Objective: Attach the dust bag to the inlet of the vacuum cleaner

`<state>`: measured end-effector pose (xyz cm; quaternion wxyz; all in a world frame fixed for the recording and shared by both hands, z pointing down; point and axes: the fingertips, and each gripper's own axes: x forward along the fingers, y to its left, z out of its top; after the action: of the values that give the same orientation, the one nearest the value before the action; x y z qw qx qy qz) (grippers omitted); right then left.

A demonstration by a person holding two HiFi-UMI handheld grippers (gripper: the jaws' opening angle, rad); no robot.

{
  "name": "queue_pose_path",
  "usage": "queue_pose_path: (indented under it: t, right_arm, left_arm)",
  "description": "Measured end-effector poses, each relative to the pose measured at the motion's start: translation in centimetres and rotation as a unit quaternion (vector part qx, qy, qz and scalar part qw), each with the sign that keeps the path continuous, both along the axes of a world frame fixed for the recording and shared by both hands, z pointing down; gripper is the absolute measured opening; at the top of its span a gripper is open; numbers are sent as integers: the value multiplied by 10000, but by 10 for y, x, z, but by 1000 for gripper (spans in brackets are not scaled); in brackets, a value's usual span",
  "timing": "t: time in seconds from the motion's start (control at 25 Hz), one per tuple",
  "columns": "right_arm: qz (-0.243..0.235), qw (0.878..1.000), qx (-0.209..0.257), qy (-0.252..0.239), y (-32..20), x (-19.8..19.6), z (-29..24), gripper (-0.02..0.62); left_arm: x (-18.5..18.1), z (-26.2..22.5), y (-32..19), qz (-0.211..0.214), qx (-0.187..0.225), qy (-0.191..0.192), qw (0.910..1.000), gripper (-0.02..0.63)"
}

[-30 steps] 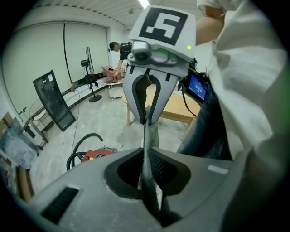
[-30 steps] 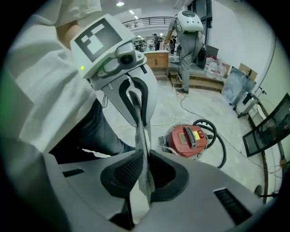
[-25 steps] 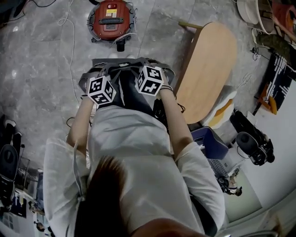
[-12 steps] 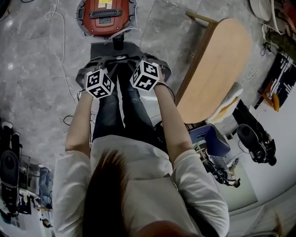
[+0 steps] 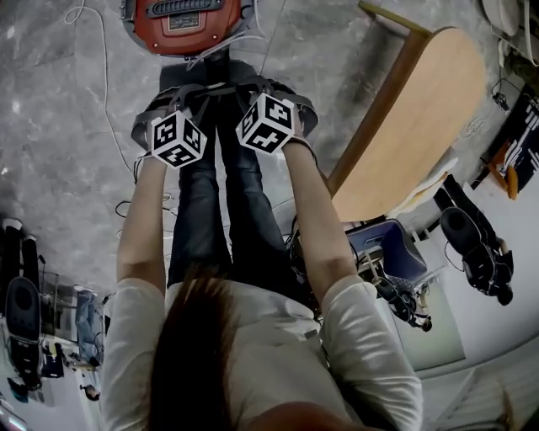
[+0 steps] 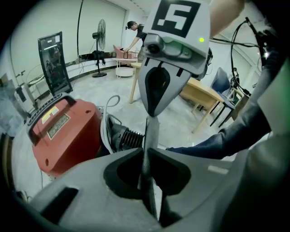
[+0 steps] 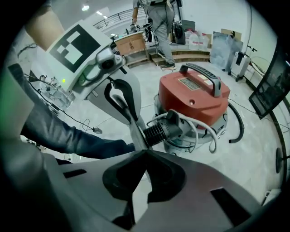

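I hold the grey dust bag (image 5: 223, 88) stretched between both grippers, low over the floor and in front of the person's legs. My left gripper (image 5: 187, 99) is shut on its left edge and my right gripper (image 5: 257, 91) on its right edge. In the left gripper view the bag (image 6: 152, 131) shows edge-on as a thin grey sheet, running from my left gripper (image 6: 147, 158) up to the right gripper (image 6: 152, 113). The right gripper view has the same sheet (image 7: 136, 131) between my right gripper (image 7: 145, 156) and the left gripper (image 7: 132, 118). The red vacuum cleaner (image 5: 185, 17) sits just beyond, with its ribbed black inlet (image 7: 163, 129) facing the bag.
A wooden table (image 5: 413, 118) stands to the right, with a blue seat (image 5: 387, 248) and black equipment (image 5: 476, 244) near it. White cables (image 5: 101, 67) trail over the marble floor at the left. Farther back in the room stand a person (image 7: 161, 18) and a fan (image 6: 100, 36).
Both grippers have sunk toward the floor with the bag between them. The red vacuum cleaner has slid to the top edge of the head view and sits closer to the bag.
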<state>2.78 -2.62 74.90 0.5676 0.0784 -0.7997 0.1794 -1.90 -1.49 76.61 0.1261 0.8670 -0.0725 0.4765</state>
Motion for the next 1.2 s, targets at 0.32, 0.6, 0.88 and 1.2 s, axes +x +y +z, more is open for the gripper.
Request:
queue_pose_path:
  t: [0.32, 0.6, 0.88, 1.2]
  right_arm:
    - [358, 9990, 194, -176, -1, 13, 14, 51]
    - [-579, 9973, 442, -23, 11, -2, 24, 127]
    - [-792, 9949, 531, 321, 7, -2, 38, 59]
    - [-697, 9953, 576, 333, -1, -4, 37, 49]
  left_arm:
    - [4, 14, -1, 374, 149, 310, 9987, 38]
    - [14, 9, 6, 568, 110, 462, 9973, 37]
    - [20, 8, 3, 456, 139, 528, 9975, 37]
    - [18, 9, -6, 344, 251, 385, 9984, 37]
